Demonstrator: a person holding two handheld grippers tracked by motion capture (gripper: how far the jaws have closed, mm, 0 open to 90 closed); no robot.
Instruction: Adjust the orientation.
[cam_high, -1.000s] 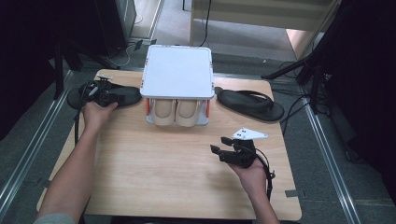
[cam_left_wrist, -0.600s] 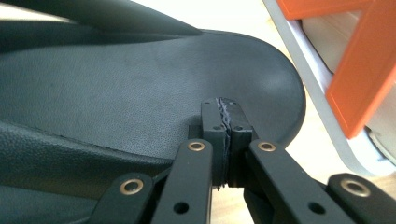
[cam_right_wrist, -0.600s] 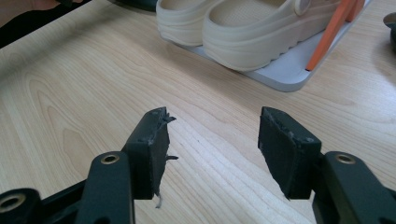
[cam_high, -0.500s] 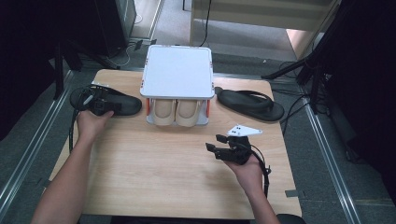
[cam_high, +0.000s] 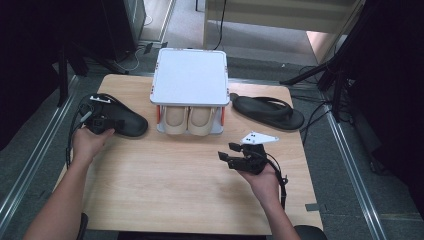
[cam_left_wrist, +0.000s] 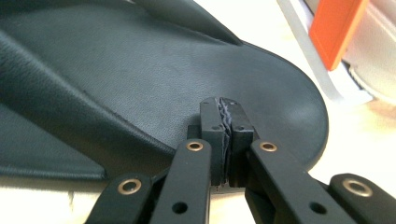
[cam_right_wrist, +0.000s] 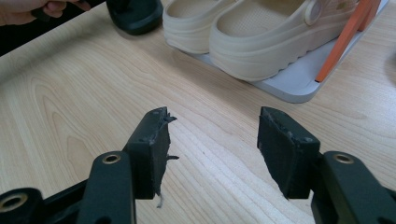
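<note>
Two black sandals lie on the bench (cam_high: 165, 190), one on each side of a white two-tier rack (cam_high: 190, 82). We hold the left gripper (cam_high: 107, 122) on the left sandal (cam_high: 131, 125), at the bench's left edge. In the left gripper view its fingers (cam_left_wrist: 212, 121) are pressed together over the sandal's footbed; a thin frayed strip shows between the pads, and we cannot tell whether any part of the sandal is pinched there. The sandal runs off the top and left of that view, so its strap is cut off. The right sandal (cam_high: 267, 111) lies untouched just right of the rack. The rack's top plate hides most of the cream clogs (cam_high: 189, 120) on the lower tier; from above we see their rounded ends alone. We hold the right gripper (cam_high: 240, 155) above bare wood near the right front of the bench, well apart from the shoes, its fingers (cam_right_wrist: 152, 144) wide with nothing between them. Their pads look torn at the edges.
</note>
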